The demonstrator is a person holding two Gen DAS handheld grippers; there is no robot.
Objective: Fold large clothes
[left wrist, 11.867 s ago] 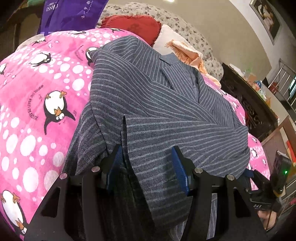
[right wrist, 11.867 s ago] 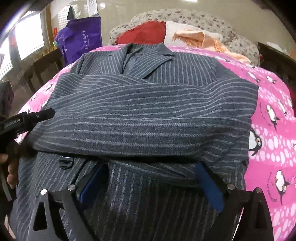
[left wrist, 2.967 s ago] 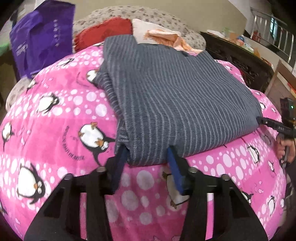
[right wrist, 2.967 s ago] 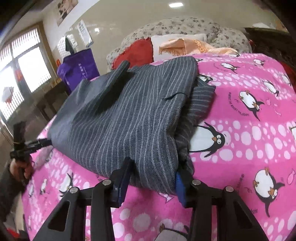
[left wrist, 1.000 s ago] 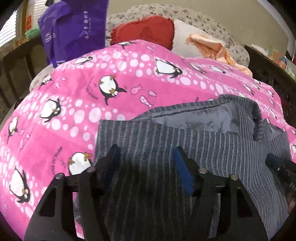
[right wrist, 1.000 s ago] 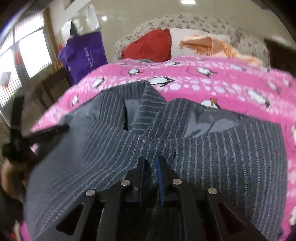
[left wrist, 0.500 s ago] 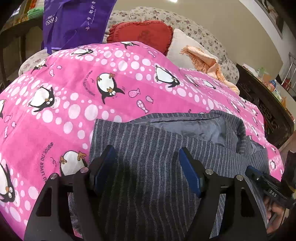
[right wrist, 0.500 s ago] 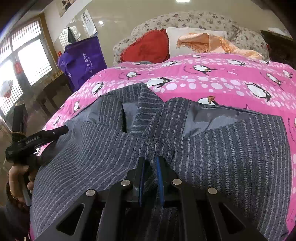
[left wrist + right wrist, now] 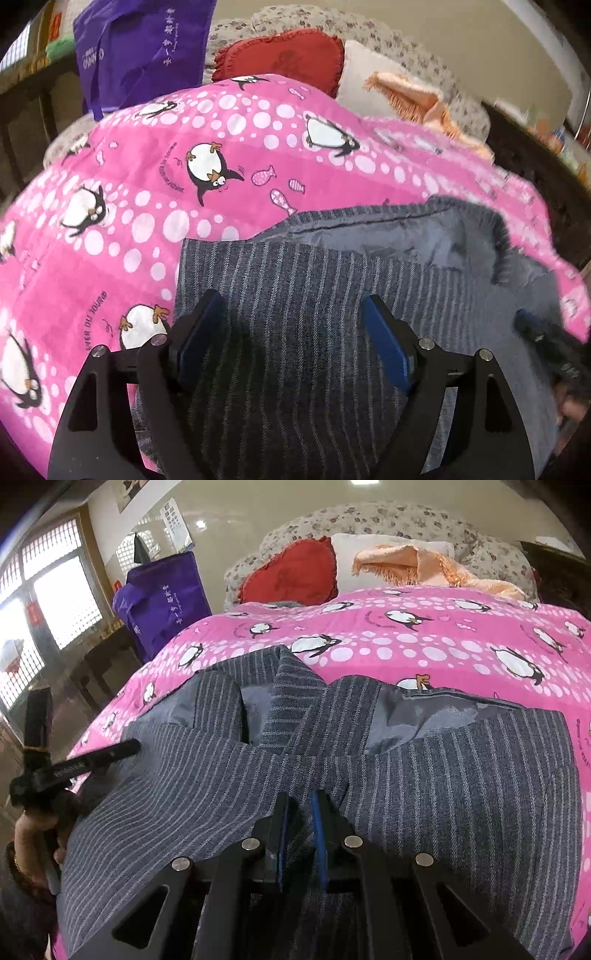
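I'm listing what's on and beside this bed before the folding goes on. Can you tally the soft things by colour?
Grey striped jacket: 1
Pink penguin quilt: 1
Red cushion: 1
White pillow: 1
Orange fringed cloth: 1
Purple bag: 1
Total: 6

Matt woven striped jacket (image 9: 461, 775) (smooth grey lining) on soft printed cotton quilt (image 9: 147, 184).
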